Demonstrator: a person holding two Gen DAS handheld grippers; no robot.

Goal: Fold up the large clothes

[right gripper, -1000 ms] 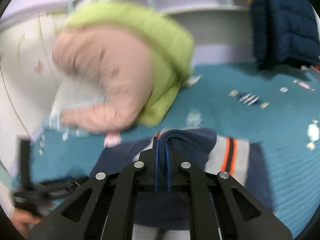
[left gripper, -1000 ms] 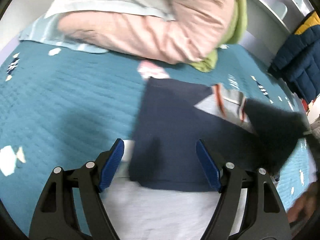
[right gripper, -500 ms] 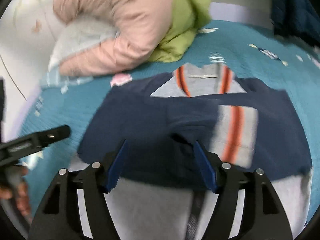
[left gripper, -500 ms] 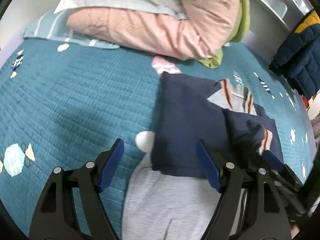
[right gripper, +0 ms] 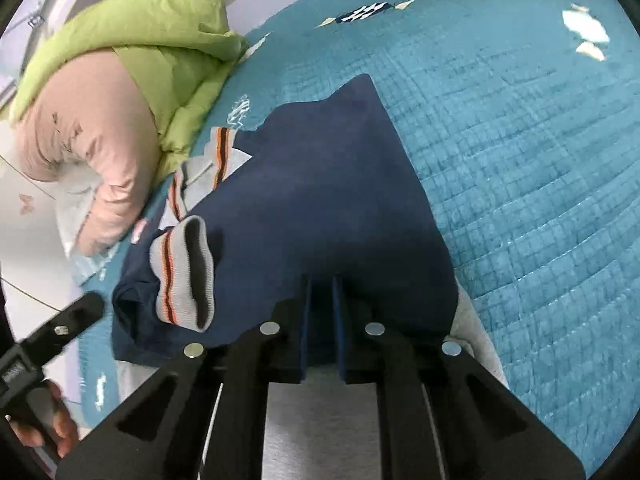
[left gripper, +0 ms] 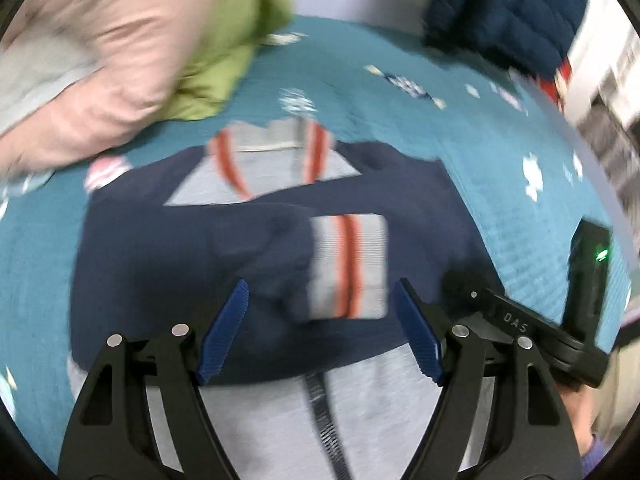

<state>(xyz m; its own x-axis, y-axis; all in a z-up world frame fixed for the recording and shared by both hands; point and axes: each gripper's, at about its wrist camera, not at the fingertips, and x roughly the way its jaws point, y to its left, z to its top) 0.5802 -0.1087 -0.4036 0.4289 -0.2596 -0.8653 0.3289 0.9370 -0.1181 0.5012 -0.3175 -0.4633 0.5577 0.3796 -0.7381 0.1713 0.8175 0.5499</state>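
Right wrist view: the right gripper (right gripper: 320,316) fingers pinch the navy-and-grey zip jacket (right gripper: 320,208), its sleeves already folded in on the teal quilted bed (right gripper: 520,140), while the left gripper (left gripper: 320,332) fingers gape empty, so the body folds remain.

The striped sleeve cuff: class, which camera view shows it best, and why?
The right wrist view. There the striped sleeve cuff is sharp, its open end and orange stripes clear on the navy jacket. The left wrist view shows it flat between the open left tool, but motion-blurred.

Open teal bed (right gripper: 520,160) right of the jacket (right gripper: 320,200), pink and green bedding (right gripper: 120,100) crowding its far-left side
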